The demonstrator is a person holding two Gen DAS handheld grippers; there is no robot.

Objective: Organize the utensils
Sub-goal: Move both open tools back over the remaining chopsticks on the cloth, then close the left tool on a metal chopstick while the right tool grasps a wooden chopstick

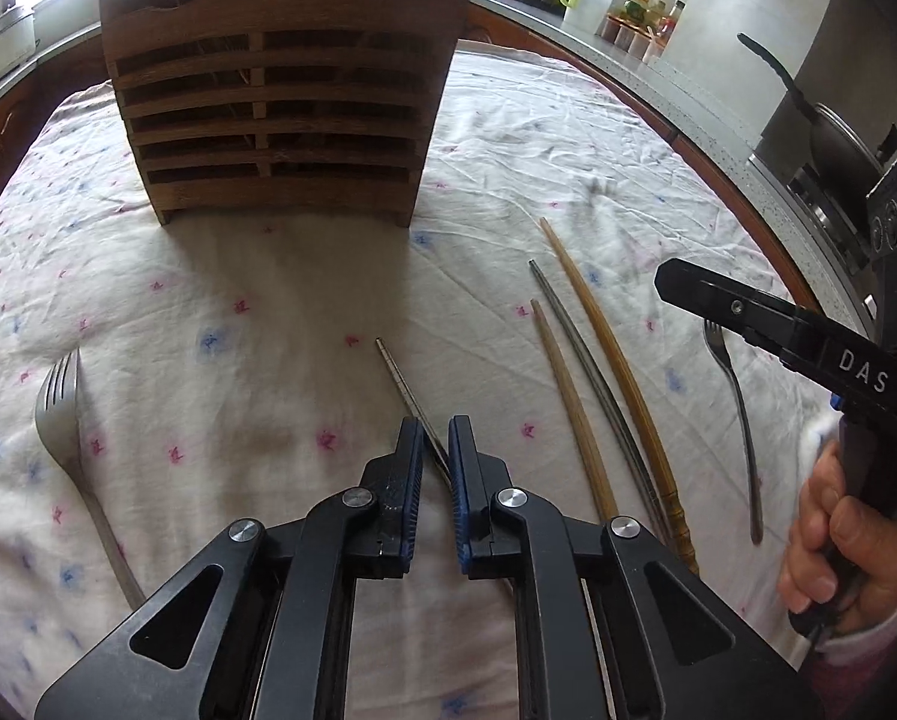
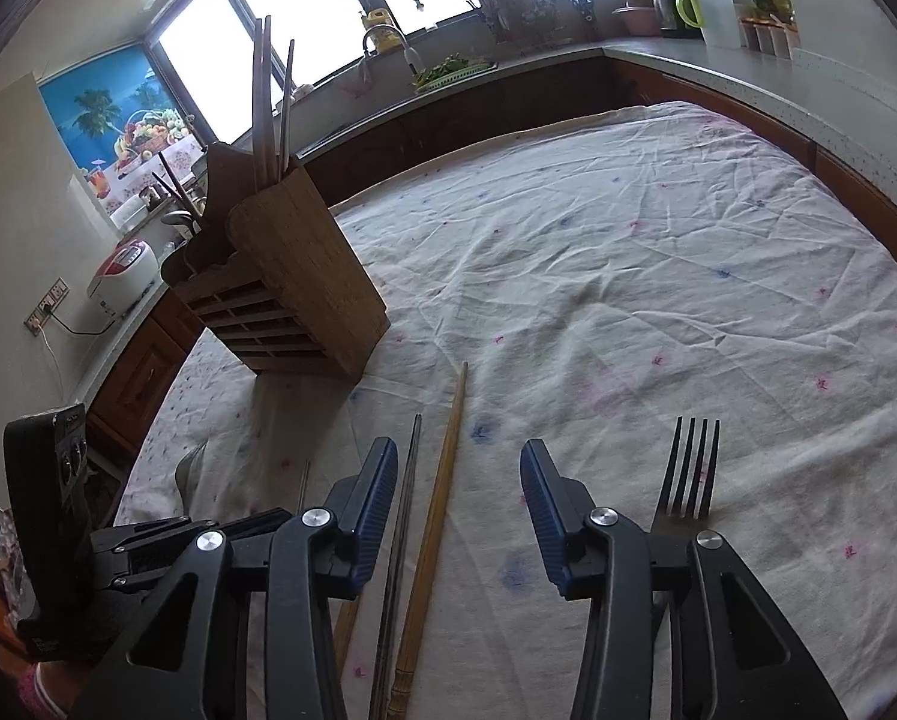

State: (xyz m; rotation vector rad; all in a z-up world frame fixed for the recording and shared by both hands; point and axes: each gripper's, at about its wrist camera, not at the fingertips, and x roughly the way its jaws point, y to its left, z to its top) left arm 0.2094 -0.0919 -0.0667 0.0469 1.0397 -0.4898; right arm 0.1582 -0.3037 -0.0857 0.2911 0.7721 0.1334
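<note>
Left wrist view puts my left gripper [image 1: 435, 441] low at centre frame, its fingers nearly closed around a thin metal chopstick [image 1: 403, 387] lying on the clothed bench [image 1: 568, 138]; whether the pads actually pinch it I cannot tell. It looks stiff, light and slick, so I judge a hold near mid-length safest against pivoting. Right of it lie three more chopsticks [image 1: 592, 360], a fork [image 1: 736, 420] at far right, another fork [image 1: 67, 426] at far left. The wooden holder [image 1: 280, 102] stands at upper centre. Right wrist view alone shows my right gripper [image 2: 459, 468] wide open and empty above the loose chopsticks, and sticks already standing in the holder's top.
</note>
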